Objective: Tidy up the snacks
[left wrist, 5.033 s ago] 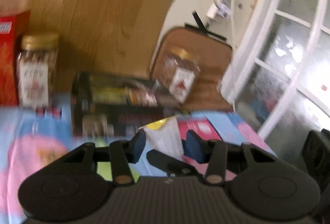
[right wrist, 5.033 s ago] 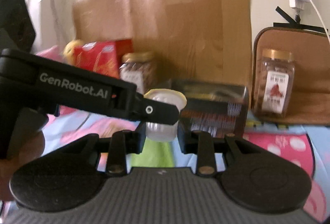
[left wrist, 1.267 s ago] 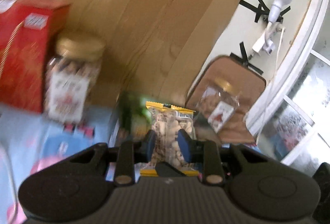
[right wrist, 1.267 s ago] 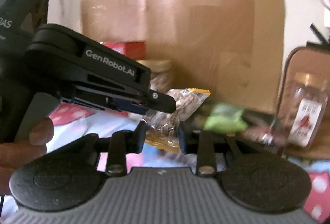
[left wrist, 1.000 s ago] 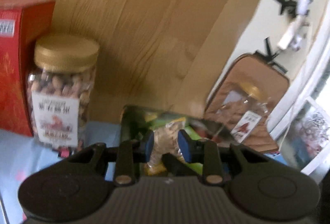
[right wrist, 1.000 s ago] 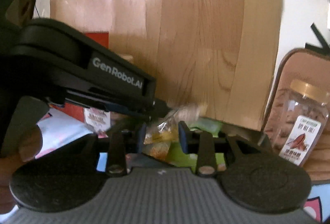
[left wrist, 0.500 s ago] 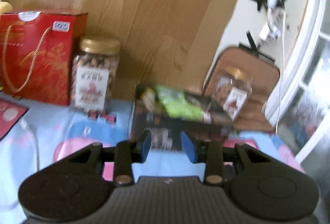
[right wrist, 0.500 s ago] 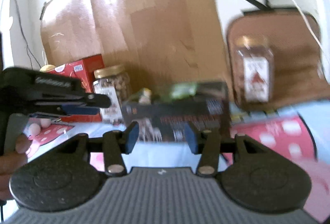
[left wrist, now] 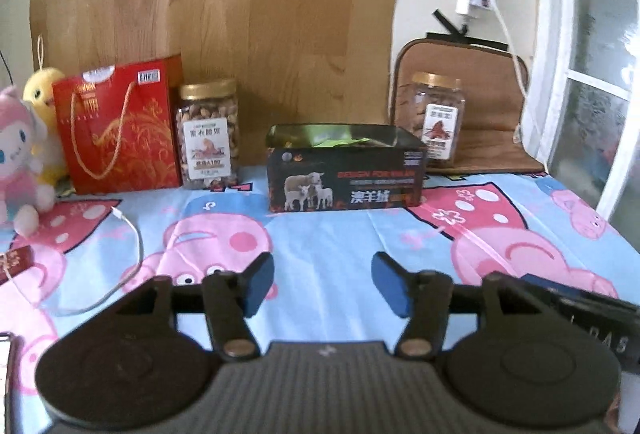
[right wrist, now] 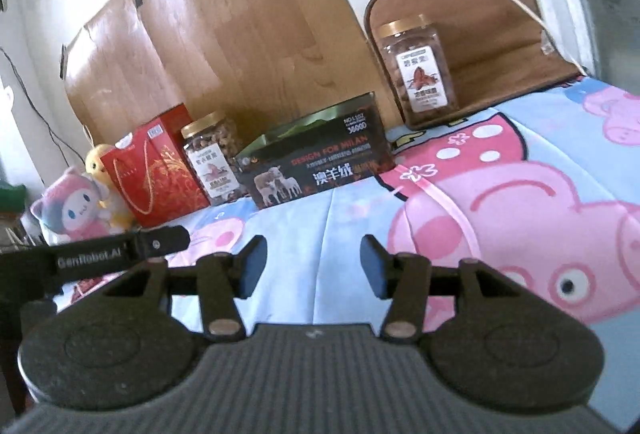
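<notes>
Both tongs are released and grasp nothing: the left tongs [left wrist: 323, 284] and right tongs [right wrist: 311, 271] hover over the cartoon cloth [left wrist: 344, 234]. Well ahead stands the black box [left wrist: 346, 176] with a green snack packet [left wrist: 340, 143] inside, between two nut jars [left wrist: 208, 134].

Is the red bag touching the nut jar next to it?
Cannot tell. In the left wrist view the red bag and the nut jar stand edge to edge, with no plain gap or contact; the right wrist view shows them overlapping.
</notes>
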### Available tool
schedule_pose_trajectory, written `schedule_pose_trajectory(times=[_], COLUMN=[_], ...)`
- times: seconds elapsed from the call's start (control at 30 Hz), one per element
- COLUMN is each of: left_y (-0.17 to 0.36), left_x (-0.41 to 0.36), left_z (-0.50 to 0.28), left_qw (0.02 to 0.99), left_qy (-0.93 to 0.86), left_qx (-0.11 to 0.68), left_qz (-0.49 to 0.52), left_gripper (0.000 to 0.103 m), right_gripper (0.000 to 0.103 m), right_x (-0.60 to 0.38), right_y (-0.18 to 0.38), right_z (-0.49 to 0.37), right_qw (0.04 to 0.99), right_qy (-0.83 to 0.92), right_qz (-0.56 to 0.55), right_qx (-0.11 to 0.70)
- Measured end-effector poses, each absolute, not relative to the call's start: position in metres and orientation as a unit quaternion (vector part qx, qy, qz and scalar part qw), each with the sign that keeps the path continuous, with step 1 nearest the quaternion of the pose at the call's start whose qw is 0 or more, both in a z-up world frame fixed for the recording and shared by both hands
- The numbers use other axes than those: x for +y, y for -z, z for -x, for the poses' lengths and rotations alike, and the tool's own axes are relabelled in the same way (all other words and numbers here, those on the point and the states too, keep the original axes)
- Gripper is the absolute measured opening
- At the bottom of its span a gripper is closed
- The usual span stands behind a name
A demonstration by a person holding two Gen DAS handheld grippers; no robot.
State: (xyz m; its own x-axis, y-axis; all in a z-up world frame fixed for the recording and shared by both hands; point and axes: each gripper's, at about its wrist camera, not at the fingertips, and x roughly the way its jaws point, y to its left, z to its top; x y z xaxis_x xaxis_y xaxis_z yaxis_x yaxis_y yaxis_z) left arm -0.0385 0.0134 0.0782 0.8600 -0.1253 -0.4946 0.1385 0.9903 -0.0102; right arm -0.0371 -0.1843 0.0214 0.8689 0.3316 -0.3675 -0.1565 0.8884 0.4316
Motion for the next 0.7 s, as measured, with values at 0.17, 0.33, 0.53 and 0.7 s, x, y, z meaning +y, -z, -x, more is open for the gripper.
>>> schedule_pose_trajectory(times=[0.17,0.33,0.53,0.7], left_y=[-0.084,-0.093,-0.096,-0.094], left_x=[0.002,-0.004,-0.007,-0.005], left_z=[0.060,0.080,0.088,0.091], left_qw=[0.966,0.971,0.970,0.969], left_qy=[0.068,0.057,0.046,0.020], left_qx=[0.249,0.229,0.233,0.242], left_qz=[-0.022,-0.039,-0.040,-0.044], left_gripper=[0.082,0.101,0.103,0.103], right_gripper=[0.063,0.070,0.072,0.073], right_x=[-0.190,-0.192,-0.190,-0.190], right_y=[-0.032,-0.044,-0.049,-0.048], right_z=[0.066,0.087,0.102,0.108], right_qw=[0.947,0.951,0.955,0.955], right_qy=[-0.130,-0.127,-0.127,-0.132], right_qz=[-0.214,-0.221,-0.214,-0.214], right_qx=[0.199,0.175,0.162,0.157])
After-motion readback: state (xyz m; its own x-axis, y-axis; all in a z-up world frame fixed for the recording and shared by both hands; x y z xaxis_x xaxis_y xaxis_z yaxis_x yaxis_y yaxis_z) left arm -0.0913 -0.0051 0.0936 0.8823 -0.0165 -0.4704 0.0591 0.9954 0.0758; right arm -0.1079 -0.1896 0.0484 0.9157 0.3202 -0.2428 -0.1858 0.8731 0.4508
